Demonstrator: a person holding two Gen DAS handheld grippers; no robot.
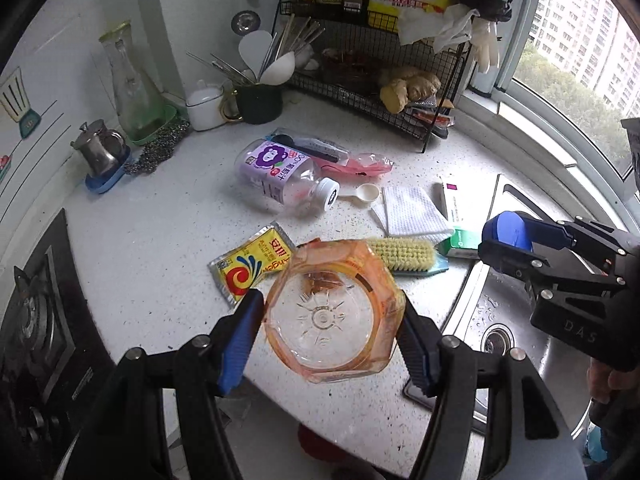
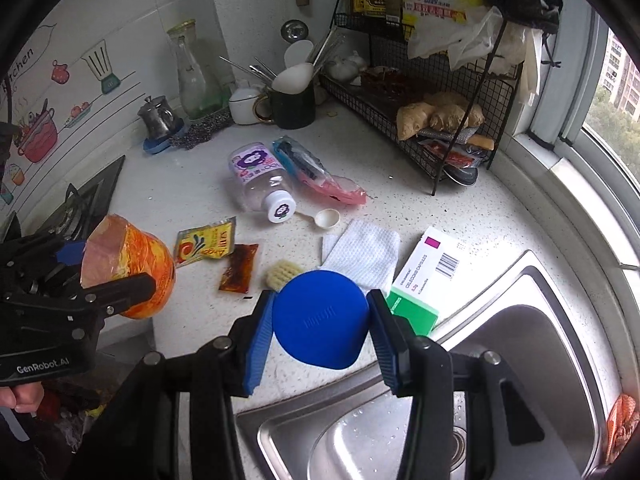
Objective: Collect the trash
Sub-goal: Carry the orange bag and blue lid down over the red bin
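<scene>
Both tongs loaded and off the table. Left tongs (image 1: 332, 336) clamped on an orange-stained clear plastic cup (image 1: 332, 312), pads pressing its two sides, bottom of the cup facing the left wrist camera, so its long axis runs away from the camera along the fingers; in the right wrist view the same cup (image 2: 136, 276) sits at middle left, mouth toward the upper left of the frame. Right tongs (image 2: 320, 328) gripping a round blue lid (image 2: 320, 318) by its edges, flat face to the camera, lower centre of frame, over the seam between table (image 2: 192, 196) and sink (image 2: 532, 344). No bin visible in either view, so I can't tell which way the drop-off lies; likely off frame, below or behind. Remaining trash all lies beyond the fingertips, higher in both frames: yellow sachet (image 1: 254, 266) just up-left of the cup, dark sauce packet (image 2: 239, 268), toppled bottle (image 1: 286, 178) with cap pointing right and down, pink wrapper (image 1: 362, 166), tissue (image 1: 412, 212), small box (image 2: 426, 272) nearest the right tongs. The sachet is nearer the left hand, box and tissue nearer the right.
</scene>
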